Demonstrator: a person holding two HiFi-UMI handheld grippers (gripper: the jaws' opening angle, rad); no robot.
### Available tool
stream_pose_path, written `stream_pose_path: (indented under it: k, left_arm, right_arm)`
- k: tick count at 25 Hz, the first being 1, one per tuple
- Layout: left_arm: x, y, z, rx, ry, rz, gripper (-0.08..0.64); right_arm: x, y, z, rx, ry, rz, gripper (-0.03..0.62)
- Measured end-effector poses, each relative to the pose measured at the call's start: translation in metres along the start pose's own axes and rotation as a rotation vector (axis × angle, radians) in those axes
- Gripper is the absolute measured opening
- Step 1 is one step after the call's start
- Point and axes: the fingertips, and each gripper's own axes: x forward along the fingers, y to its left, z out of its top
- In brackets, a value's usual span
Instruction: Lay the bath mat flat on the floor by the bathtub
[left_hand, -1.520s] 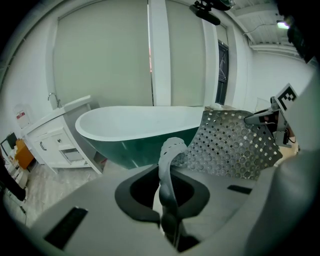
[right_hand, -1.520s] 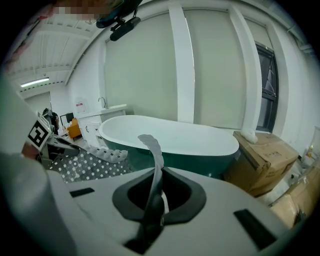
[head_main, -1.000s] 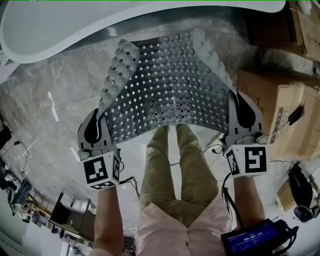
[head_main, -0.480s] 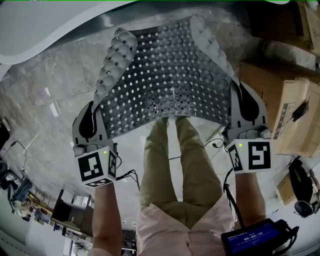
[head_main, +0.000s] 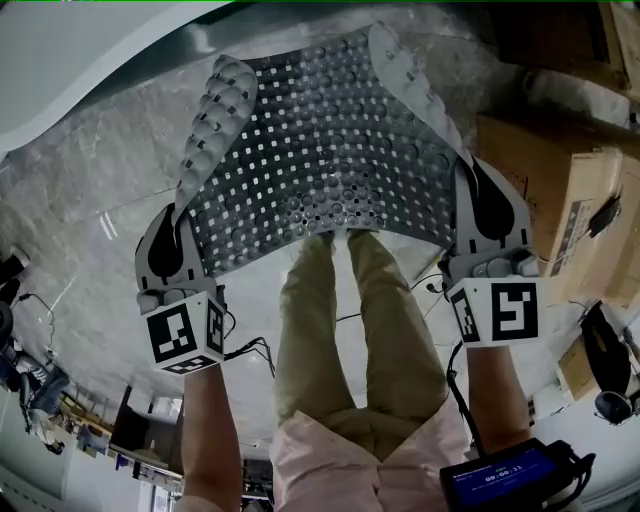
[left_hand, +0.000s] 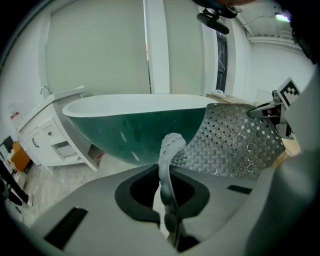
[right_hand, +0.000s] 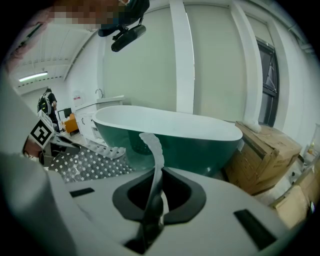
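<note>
Nearest: person's legs (head_main: 340, 330) directly under the head camera, feet hidden by the mat's near edge.

Left claw (head_main: 178, 245): clamped on the near-left corner of the bath mat (head_main: 330, 150). Left gripper view shows the mat's edge pinched between the jaws and curling up past them.

Right claw (head_main: 482, 215): same on the near-right corner, jaws pressed onto the edge strip, which also curls up beyond them.

Mat: stretched between the two claws, off the floor (head_main: 90, 200) at the near end, sagging a bit in the middle. Perforated side with suction cups faces up toward the camera. Both side edges are rolled upward. Far edge points at the bathtub (head_main: 90, 50); can't tell if it touches the floor yet.

Beyond: tub rim runs across the far side, cardboard boxes (head_main: 560, 190) to the right, close to the right claw.

Step, as I read it: positioning/lowering phase, mat aligned roughly parallel to the tub, not laid yet.

Next move needs: lower both claws evenly, keep tension so the middle doesn't fold, land the far edge beside the tub first, then the near edge. Release only once it is down. Rolled sides will likely need pressing flat. Watch right-side clearance to the boxes.
</note>
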Motion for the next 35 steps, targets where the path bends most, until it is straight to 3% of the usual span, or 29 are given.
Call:
stream_pose_path:
  k: [35]
  left_arm:
    - [-0.003, -0.005, 0.002, -0.003, -0.027, 0.010, 0.035]
  right_arm:
    - [-0.008, -0.013, 0.002, -0.024, -0.041, -0.016, 0.025]
